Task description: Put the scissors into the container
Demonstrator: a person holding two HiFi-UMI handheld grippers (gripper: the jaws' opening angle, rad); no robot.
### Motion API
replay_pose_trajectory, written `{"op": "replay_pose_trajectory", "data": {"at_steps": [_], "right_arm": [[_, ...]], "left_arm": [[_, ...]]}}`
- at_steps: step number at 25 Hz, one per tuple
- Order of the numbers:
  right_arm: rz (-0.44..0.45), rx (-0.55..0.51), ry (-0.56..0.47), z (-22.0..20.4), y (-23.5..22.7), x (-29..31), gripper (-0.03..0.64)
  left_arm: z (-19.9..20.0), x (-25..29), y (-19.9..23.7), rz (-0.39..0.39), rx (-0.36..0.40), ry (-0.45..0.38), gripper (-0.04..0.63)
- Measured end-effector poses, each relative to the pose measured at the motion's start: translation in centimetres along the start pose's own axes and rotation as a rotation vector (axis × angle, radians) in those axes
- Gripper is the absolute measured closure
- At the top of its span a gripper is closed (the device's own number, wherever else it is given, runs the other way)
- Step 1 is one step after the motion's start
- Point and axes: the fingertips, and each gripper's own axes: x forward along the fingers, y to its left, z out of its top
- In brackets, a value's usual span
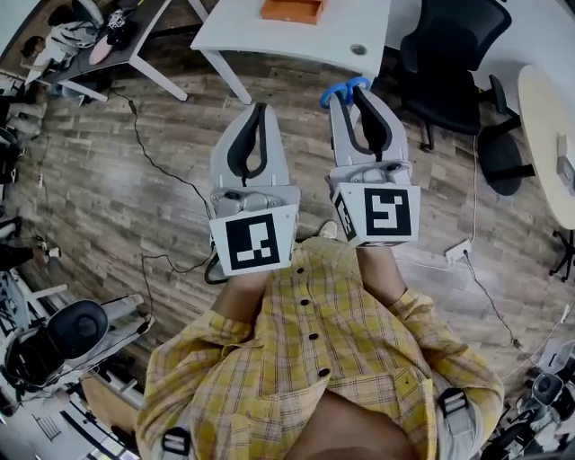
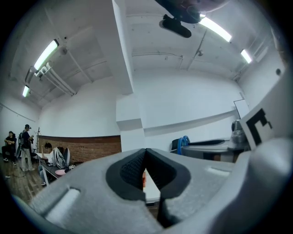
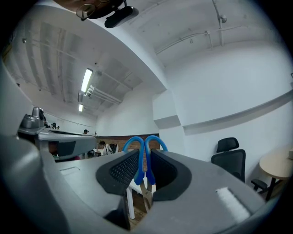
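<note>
scissors [image 3: 138, 167] btwn right gripper [image 3: 145, 157] jaws, loops up

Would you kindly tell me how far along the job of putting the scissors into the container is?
Done: the scissors are clamped between the jaws of the right gripper, blue handles poking past the tips. In hand: they are held in the air, short of the white table. Left: place them into the orange container on that table. The left gripper is shut and empty.
</note>
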Motion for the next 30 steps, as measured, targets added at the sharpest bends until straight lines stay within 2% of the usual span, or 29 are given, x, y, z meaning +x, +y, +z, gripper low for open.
{"op": "replay_pose_trajectory", "data": {"at_steps": [12,21,30], "right_arm": [[0.030,0.027,0.032,-1.6,-1.3,2.1,0.523],[0.048,-0.038,0.040,-1.3,0.4,8.2,0.523],[0.017,-0.031,0.006,-0.7,0.5,16.9,0.523]], "left_arm": [[-2.7,2.1,0.4,0.026,0.005,0.052,0.595],[-4.3,7.6,4.8,0.002,-0.095,0.020,0.595],[-3.9,14.9,10.4,-0.039,-0.086,-0.033,0.595]]}}
